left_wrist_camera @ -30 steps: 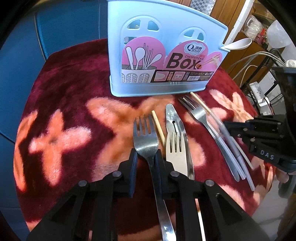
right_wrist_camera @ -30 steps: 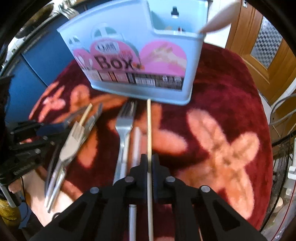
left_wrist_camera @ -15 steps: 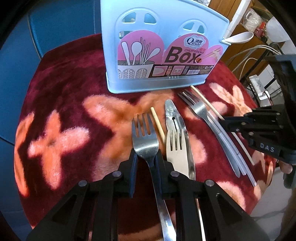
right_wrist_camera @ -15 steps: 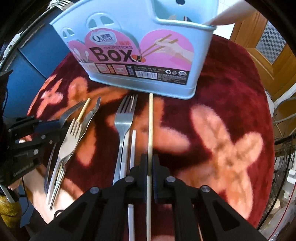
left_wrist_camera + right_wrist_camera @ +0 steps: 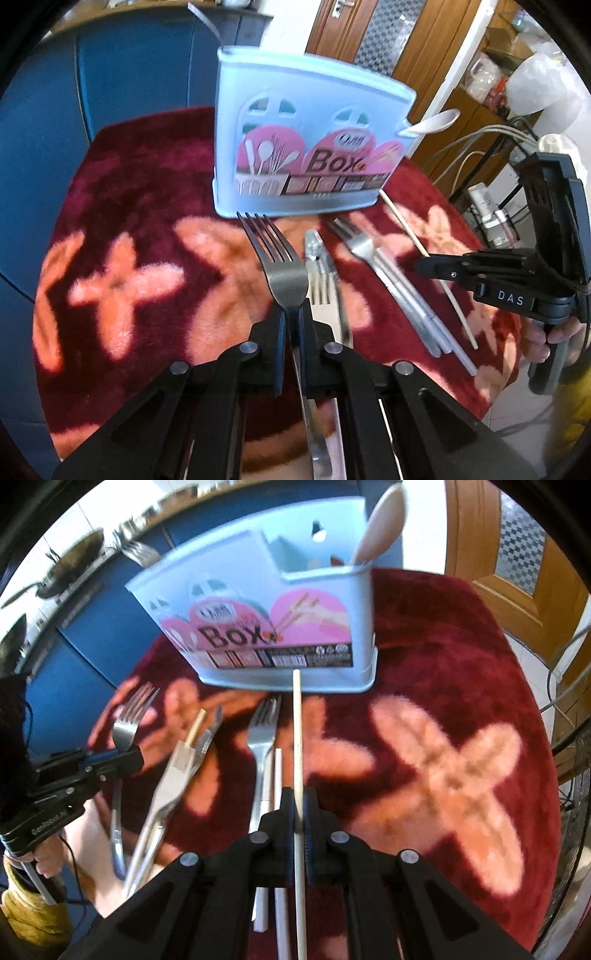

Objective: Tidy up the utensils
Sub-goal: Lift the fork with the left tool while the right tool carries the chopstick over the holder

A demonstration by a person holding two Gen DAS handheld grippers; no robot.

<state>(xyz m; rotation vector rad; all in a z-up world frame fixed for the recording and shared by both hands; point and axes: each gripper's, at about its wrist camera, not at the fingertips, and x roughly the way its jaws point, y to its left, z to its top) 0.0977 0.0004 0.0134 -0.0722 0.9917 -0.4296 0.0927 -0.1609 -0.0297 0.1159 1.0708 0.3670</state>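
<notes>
Plainly, little of the sorting is finished: a single pale spoon (image 5: 380,524) is seen standing in the right-hand compartment of the blue utensil box (image 5: 258,602), while the rest of the cutlery lies on the red flowered cloth (image 5: 443,686) or is held in the grippers; the left gripper (image 5: 293,325) is clenched on the neck of a steel fork (image 5: 280,266), whose tines are tilted up toward the box front; the right gripper (image 5: 299,805) is clamped on a wooden chopstick (image 5: 297,720), its tip pointing at the base of the box and, as far as can be judged, close to it. Left on the cloth are a second chopstick (image 5: 195,725), a pale fork (image 5: 173,775) resting on a flat steel utensil (image 5: 317,254), another fork (image 5: 264,731) and some white sticks (image 5: 277,775) beside it; these are judged still to be sorted.

As for room, the box is stood near the far edge of the cloth, with blue cabinetry (image 5: 129,74) close behind it; its open top is the only way in, so both held pieces would have to be raised above the rim; free cloth is seen to the right, while cables (image 5: 480,147) and clutter are crowded past that side; the two grippers are well apart, yet a shared approach to the box could bring them together.
</notes>
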